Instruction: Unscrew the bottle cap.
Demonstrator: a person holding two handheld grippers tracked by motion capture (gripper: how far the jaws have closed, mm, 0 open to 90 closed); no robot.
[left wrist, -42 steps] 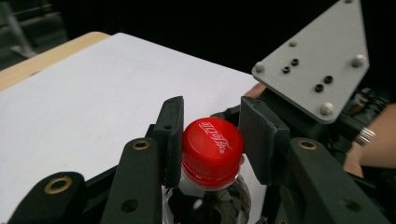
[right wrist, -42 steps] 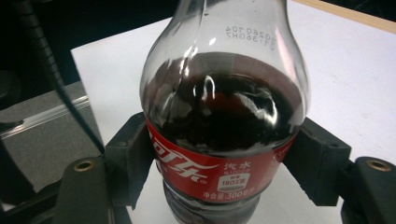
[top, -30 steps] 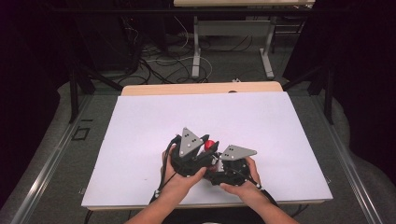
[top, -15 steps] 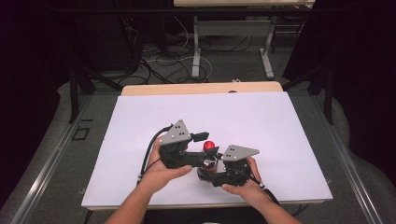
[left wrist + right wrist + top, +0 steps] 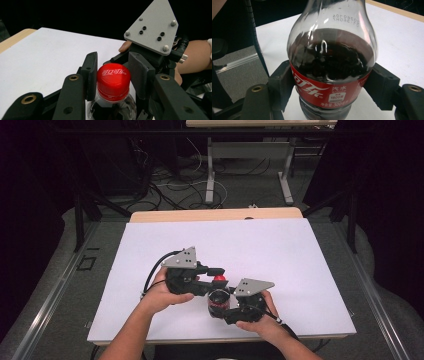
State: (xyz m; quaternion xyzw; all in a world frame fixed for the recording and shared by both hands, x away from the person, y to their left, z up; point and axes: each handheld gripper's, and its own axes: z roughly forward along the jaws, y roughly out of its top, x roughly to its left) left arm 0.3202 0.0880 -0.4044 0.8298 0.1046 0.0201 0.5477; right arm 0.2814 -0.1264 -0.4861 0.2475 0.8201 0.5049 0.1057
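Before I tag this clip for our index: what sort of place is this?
Probably a lab or recording workspace: a white-topped table, loose cables on the floor behind it, and dark curtaining around.

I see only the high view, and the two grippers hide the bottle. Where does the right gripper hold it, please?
Observer: The right gripper is clamped on the bottle at its red label, one jaw on each side.
Operator: Is the left gripper on the cap?
Observer: Yes. The left gripper has the red cap between its pads; its jaws have just been closing on it.
Operator: Is the bottle full?
Observer: No. The dark drink reaches only the shoulder; the neck above is clear.
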